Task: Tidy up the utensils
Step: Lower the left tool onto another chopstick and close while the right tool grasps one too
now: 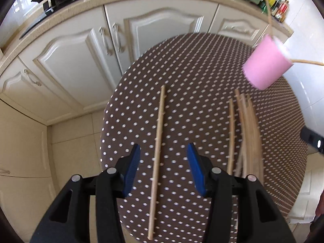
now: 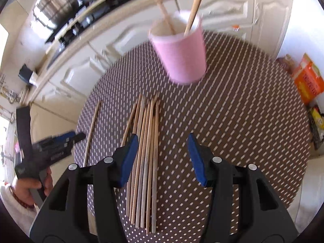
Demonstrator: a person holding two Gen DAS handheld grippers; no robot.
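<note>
Left gripper [image 1: 163,166]: fingers part-open, empty, straddling a lone stick [image 1: 157,139] on the dotted bench [image 1: 192,60]. Right gripper [image 2: 161,160]: fingers likewise apart, empty, over the stick bundle [image 2: 144,162]. Pink cup [image 2: 180,56] stands beyond, two sticks in it.

Judgement: for a clean pick, centre the left fingers on the lone stick, lower until the tips meet the cloth, then close.

Unclear: bundle count; both views are motion-blurred; cup interior is hidden.

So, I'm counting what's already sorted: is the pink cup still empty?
No, two wooden sticks already stand in the pink cup, leaning out over its rim in the right wrist view.
</note>
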